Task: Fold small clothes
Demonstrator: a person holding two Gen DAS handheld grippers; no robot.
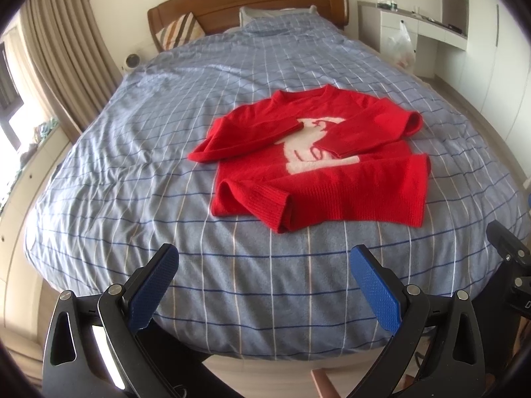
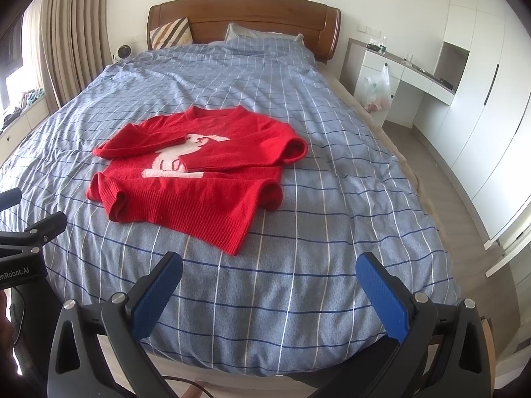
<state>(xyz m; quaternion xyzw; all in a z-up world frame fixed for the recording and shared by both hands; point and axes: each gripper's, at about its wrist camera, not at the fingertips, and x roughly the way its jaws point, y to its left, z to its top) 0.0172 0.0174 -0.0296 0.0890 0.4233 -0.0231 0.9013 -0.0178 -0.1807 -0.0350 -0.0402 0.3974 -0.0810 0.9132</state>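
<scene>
A small red sweater (image 1: pixel 332 179) with a white animal figure lies front up on the blue checked bed cover (image 1: pixel 166 132). Both sleeves are folded across its chest and its two lower corners are turned up. It also shows in the right wrist view (image 2: pixel 199 195). My left gripper (image 1: pixel 265 262) is open and empty, held above the foot of the bed, short of the sweater's hem. My right gripper (image 2: pixel 268 268) is open and empty, also short of the hem, to the sweater's right. Part of the right gripper (image 1: pixel 507 252) shows at the left wrist view's right edge.
A wooden headboard (image 2: pixel 245 16) with pillows (image 2: pixel 169 33) stands at the far end. Curtains (image 2: pixel 63 33) and a window ledge are on the left. A white desk (image 2: pixel 418 76) with a hanging plastic bag (image 2: pixel 376 93) and wardrobes (image 2: pixel 481 99) line the right. Floor runs along the bed's right side.
</scene>
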